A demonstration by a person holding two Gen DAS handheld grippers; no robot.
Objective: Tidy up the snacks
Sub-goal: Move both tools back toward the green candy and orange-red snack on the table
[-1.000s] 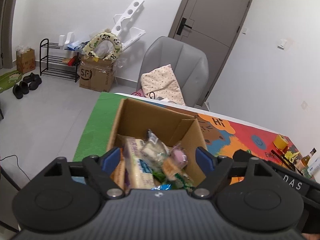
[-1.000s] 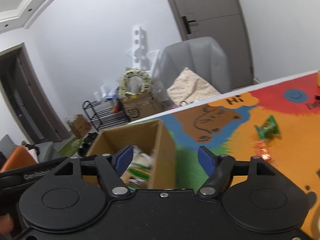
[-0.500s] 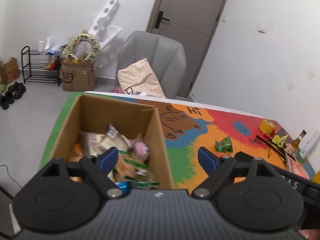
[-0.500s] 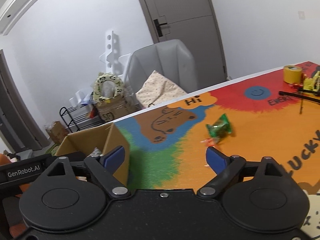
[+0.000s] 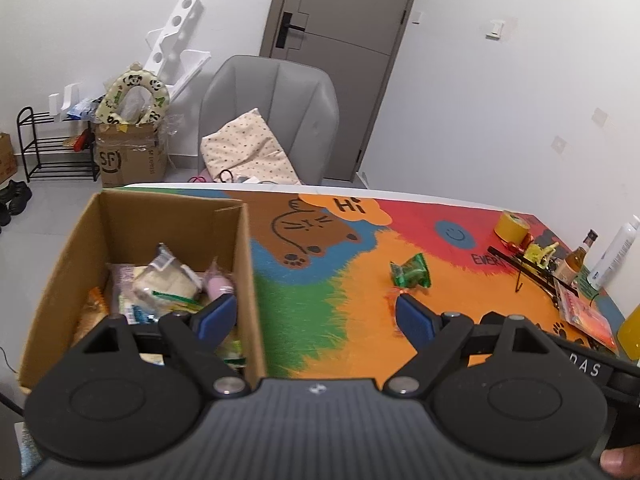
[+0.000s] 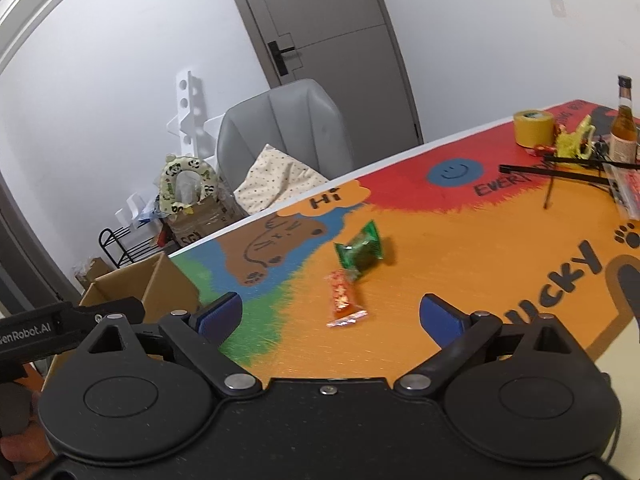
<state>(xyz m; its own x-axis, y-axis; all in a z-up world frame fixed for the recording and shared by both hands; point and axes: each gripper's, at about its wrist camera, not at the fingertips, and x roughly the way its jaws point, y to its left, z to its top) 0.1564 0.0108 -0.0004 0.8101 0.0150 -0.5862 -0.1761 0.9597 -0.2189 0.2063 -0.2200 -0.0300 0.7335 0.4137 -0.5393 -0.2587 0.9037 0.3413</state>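
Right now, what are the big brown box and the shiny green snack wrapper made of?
The box looks like plain cardboard: matte brown walls, thick cut edges and a folded corner flap. The green snack wrapper looks like thin plastic or foil film: it is glossy, crinkled and flares at its ends. Which of the two it is, I cannot tell.

Cardboard box (image 5: pixel 244 280): matt brown card. Green snack (image 6: pixel 359 251) and orange snack (image 6: pixel 343 298): glossy crinkled film. Bench (image 6: pixel 460 264) beside box: smooth printed mat.
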